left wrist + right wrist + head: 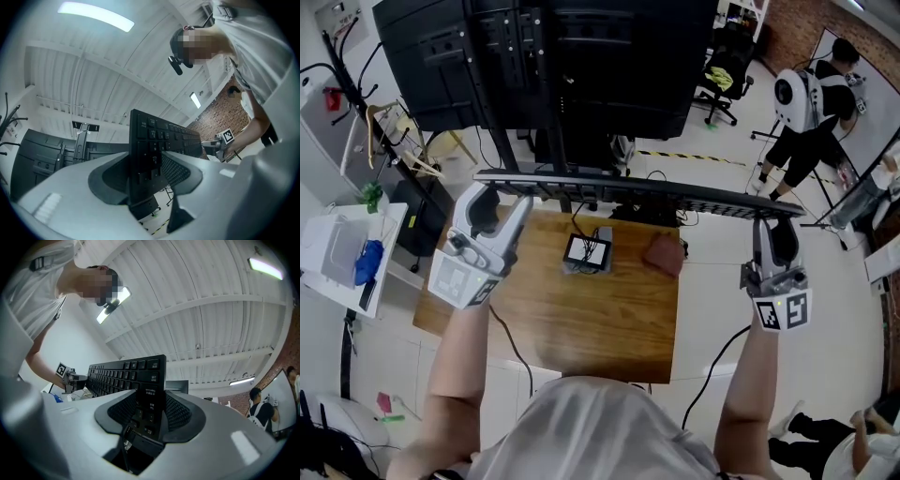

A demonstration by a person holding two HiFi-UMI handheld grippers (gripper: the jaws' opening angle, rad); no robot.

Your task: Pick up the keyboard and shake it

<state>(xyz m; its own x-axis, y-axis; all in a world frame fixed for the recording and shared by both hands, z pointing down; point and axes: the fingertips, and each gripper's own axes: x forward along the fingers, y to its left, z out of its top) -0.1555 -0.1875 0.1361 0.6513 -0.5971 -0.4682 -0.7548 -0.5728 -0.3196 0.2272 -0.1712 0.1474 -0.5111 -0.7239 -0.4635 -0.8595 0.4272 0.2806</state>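
Head view: tongs (514, 194) (766, 217) tight on keyboard (628, 191)

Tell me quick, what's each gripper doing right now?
The left gripper: closed on the left end of the keyboard.
The right gripper: closed on the keyboard's right end.

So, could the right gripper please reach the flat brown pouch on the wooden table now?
Probably not: the right gripper is clamped on the long black keyboard, well above the pouch.
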